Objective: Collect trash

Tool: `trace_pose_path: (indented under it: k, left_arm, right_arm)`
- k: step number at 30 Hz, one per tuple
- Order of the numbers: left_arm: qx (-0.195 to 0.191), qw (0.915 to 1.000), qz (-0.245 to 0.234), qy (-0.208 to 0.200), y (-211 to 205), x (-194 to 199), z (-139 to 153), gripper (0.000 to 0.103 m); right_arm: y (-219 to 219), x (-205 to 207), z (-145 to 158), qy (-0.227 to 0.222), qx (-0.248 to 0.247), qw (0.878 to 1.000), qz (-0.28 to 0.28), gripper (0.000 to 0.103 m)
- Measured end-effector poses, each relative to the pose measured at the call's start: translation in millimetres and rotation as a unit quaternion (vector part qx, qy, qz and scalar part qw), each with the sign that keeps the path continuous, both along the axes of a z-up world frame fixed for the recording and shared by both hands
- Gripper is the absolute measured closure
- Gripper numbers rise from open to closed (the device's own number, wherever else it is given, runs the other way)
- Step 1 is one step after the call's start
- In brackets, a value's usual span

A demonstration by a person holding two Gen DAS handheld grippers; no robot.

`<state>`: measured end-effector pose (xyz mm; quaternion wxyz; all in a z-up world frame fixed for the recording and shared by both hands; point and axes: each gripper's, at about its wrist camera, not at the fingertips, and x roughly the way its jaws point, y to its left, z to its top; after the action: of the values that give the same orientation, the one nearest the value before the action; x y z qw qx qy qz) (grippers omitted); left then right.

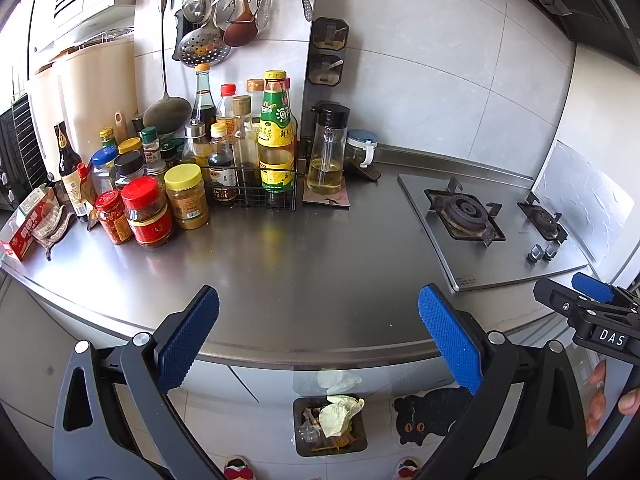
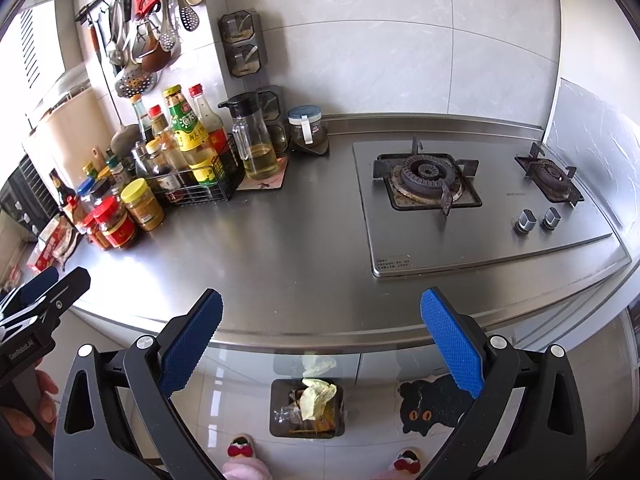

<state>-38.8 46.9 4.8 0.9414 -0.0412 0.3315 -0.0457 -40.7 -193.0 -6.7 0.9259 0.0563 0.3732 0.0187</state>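
Starting at my far left, the red carton [image 1: 22, 236] and a crumpled cloth [image 1: 52, 226] lie at the corner of the steel counter [image 1: 304, 256], just beside the crowd of sauce jars [image 1: 148, 216] and the wire rack of bottles [image 1: 256, 184]; I judge these to be kitchen stock, not rubbish, though the carton could be an empty one and I cannot tell from here. My left gripper [image 1: 318, 334] hangs over the counter's front edge with its blue pads spread wide and nothing between them. Below it, on the floor in front of the cabinets, the trash bin [image 1: 298, 426] stands open, with a crumpled yellowish wrapper [image 1: 338, 412] on top of other scraps inside, so the collected trash sits there. The middle of the counter shows only bare metal, no loose litter that I can make out. Further right my right gripper [image 2: 322, 334] is likewise spread apart and holding nothing, hovering above the same edge, with the cat floor mat [image 2: 430, 406] beside the bin. At the far right the gas hob [image 2: 472, 196] carries no debris. My reading is that the collecting is finished or nearly so, with only that left corner worth a check.
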Motion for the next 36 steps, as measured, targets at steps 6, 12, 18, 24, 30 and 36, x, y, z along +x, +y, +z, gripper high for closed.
trace_pose_path:
  k: [6, 12, 18, 24, 30, 36]
  left_arm:
    - [0.001, 1.0000, -0.002, 0.004, -2.5, 2.4, 0.1, 0.008]
    - [-0.004, 0.9999, -0.007, 0.007, -3.8, 2.3, 0.0, 0.008]
    - [-0.004, 0.9999, -0.006, 0.009, -3.4, 2.4, -0.4, 0.008]
    - [-0.005, 0.9999, -0.006, 0.010, -2.0, 4.3, -1.0, 0.008]
    - [-0.004, 0.9999, -0.006, 0.012, -3.2, 5.7, -1.7, 0.008]
    - [-0.004, 0.9999, -0.004, 0.012, -2.2, 5.9, -2.6, 0.008]
  right_arm:
    - [4.2, -0.2, 7.8, -0.015, -0.011, 1.000, 0.004, 0.003]
    - [5.9, 1.5, 6.9, -0.013, -0.008, 1.000, 0.009, 0.003]
    - [9.3, 3.0, 6.2, -0.012, -0.007, 1.000, 0.012, 0.003]
    - [8.7, 4.3, 6.1, -0.013, -0.007, 1.000, 0.010, 0.003]
    - [6.5, 5.6, 5.4, -0.012, -0.007, 1.000, 0.008, 0.003]
    - [6.6, 5.8, 4.6, -0.010, -0.007, 1.000, 0.009, 0.003]
